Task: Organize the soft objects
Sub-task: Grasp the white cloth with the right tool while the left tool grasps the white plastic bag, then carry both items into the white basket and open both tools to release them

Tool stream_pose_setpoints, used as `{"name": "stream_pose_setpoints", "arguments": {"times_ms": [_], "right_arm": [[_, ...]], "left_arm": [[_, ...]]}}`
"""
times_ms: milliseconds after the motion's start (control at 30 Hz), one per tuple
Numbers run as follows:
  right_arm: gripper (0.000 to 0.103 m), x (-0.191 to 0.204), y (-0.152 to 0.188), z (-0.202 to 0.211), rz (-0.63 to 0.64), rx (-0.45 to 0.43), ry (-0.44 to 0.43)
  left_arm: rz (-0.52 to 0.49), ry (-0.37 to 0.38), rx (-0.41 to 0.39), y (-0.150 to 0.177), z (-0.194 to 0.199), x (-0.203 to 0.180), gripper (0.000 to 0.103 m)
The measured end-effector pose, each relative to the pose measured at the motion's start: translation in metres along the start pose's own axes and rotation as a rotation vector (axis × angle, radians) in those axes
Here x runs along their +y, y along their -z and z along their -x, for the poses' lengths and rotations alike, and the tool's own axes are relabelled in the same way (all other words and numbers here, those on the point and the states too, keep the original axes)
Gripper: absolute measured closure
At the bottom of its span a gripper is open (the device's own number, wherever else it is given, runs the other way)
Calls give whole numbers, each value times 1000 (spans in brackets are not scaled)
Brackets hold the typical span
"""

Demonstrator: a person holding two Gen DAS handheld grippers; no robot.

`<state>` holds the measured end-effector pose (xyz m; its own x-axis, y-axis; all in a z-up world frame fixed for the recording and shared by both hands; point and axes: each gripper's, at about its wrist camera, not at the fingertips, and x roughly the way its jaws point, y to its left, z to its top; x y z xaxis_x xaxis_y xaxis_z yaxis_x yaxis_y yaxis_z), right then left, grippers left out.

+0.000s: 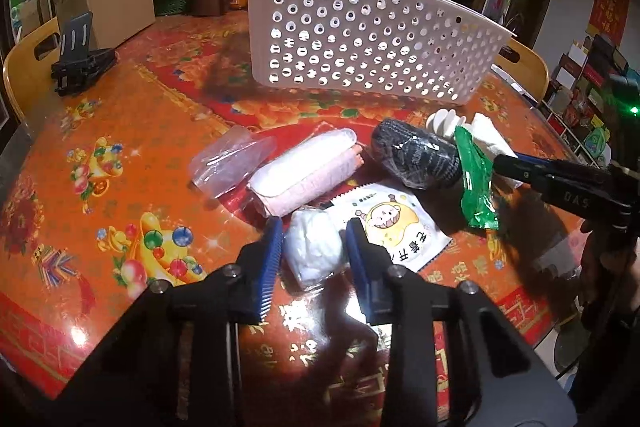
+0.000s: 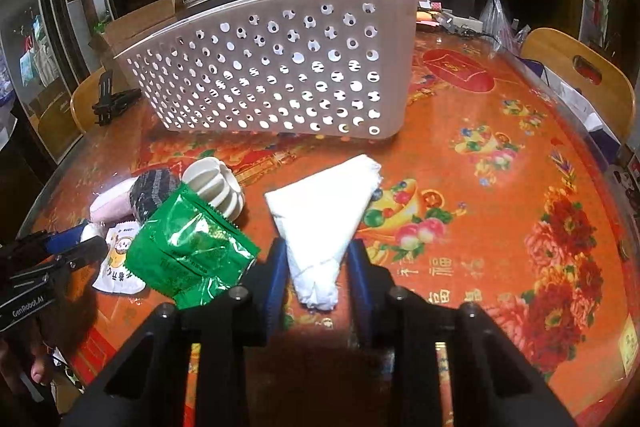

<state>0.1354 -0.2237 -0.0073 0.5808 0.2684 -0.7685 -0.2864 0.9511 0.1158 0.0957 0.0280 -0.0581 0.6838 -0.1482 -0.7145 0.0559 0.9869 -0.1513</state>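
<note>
Soft things lie scattered on my red flowered tablecloth (image 1: 120, 155), all outside the white perforated basket (image 1: 360, 35). Nearest, my left tongs (image 1: 310, 247) have narrowed onto a small white bundle in clear wrap (image 1: 312, 247), the blue pads pressing its sides. My right tongs (image 2: 318, 279) pinch the near corner of a folded white cloth (image 2: 324, 211), its wide end pointing toward the basket. Just beyond my left tongs lies a cartoon sachet (image 1: 392, 227), then a pink and white roll (image 1: 308, 179), a clear pouch (image 1: 232, 163) and a dark rolled piece in film (image 1: 416, 155). A green foil packet (image 2: 192, 251) leans against a white ribbed cup (image 2: 216, 187). The basket stands furthest, upright on the table.
</note>
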Motion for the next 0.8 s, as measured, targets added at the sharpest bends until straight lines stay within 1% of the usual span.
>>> {"name": "stream_pose_setpoints", "arguments": {"times_ms": [167,433,633,800], "right_arm": [[82,0,1,7,5,-28,-5],[83,-1,-1,33,7,-87,-9],[83,4,-9,55,20,-138,-16],[83,14,-23,70,53,-172,-21]], "left_arm": [[-7,-8,-29,-2,10,0,73],[-15,-14,-57,-8,22,-1,73],[-26,0,-82,-23,33,-4,73],[-47,4,-110,-43,42,-6,73]]}}
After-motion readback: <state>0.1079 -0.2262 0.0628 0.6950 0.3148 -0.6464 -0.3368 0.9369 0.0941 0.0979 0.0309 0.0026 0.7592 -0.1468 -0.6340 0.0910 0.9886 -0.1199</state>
